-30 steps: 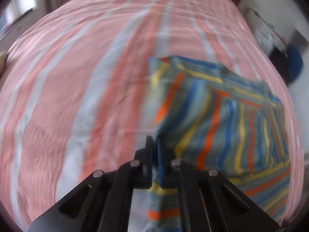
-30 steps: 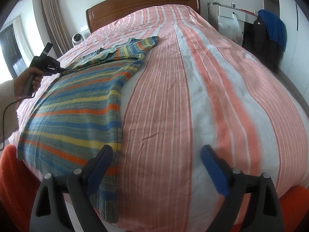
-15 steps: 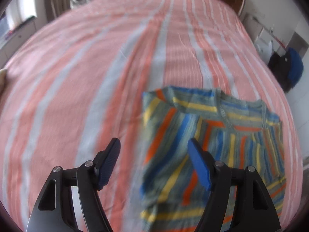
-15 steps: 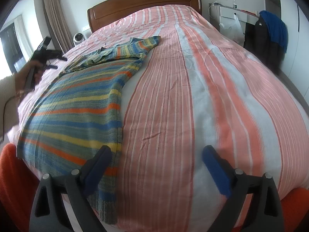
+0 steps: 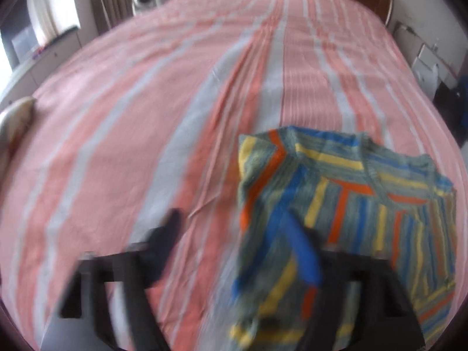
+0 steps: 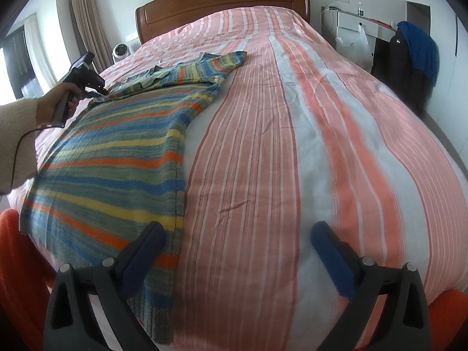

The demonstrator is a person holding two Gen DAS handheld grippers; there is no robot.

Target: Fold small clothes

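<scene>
Striped sweater [image 6: 117, 158] lies flat on bed [image 6: 292, 146], left of frame. Left gripper [image 5: 239, 239]: jaws spread, beside its folded shoulder. Right gripper [image 6: 237, 245]: jaws spread, over its hem edge, holding nothing

Bed [image 6: 292, 146] w/ pink, orange & white striped cover fills the room; brown wood headboard [image 6: 222, 3] against white wall. Beige curtains [image 6: 84, 23] at left by bright window [image 6: 14, 67]. Small white fan [image 6: 120, 51] beside bed. White cabinet [image 6: 356, 29] at right, w/ dark jacket [image 6: 406, 67] & blue cloth [image 6: 424, 49] nearby.
</scene>
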